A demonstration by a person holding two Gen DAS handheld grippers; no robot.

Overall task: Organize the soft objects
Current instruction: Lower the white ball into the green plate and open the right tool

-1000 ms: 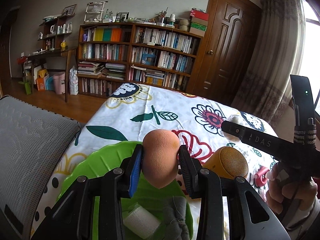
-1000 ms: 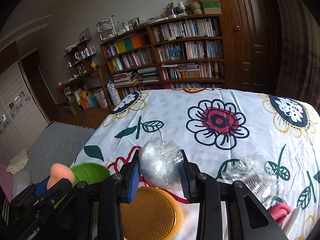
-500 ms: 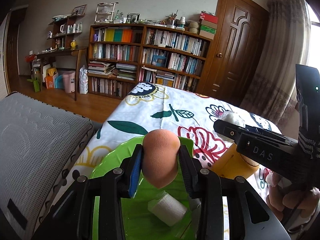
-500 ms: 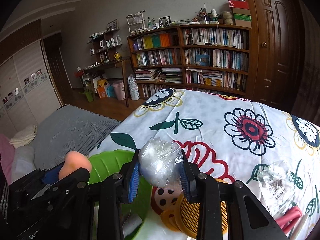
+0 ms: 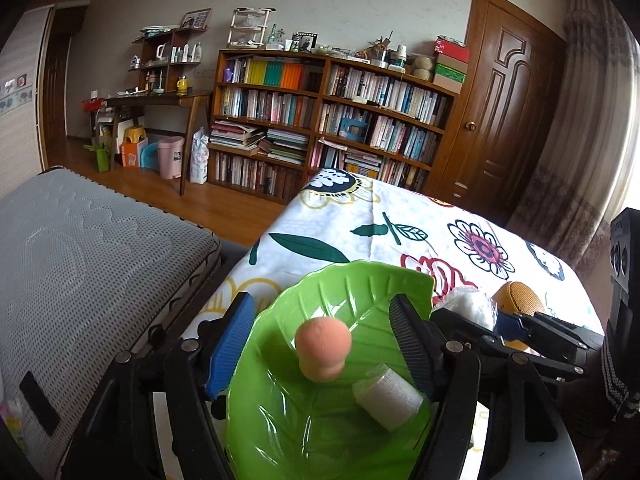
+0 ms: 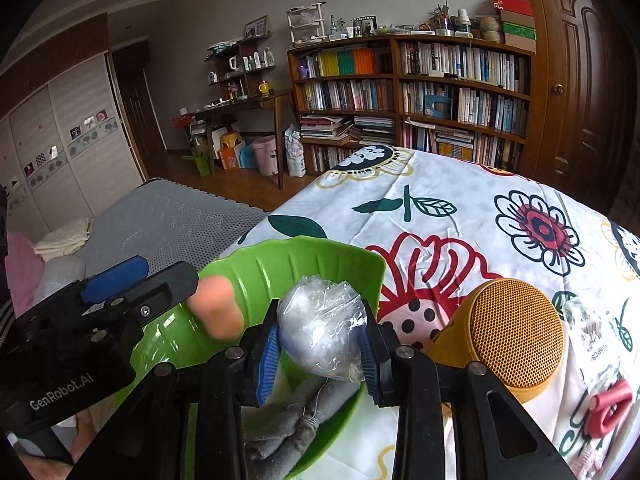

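I am spreading my left gripper wide above the green dish, letting the peach sponge fall in beside the bandage roll. My right gripper is squeezing a plastic-wrapped ball over the dish's rim, ready to drop.

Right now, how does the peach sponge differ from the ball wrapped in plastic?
The peach sponge is loose in the green leaf dish, between the open left gripper fingers; the plastic-wrapped ball is clamped in the right gripper. The sponge is matte and gourd-shaped; the ball is crinkly, shiny and round. Both are over the dish.
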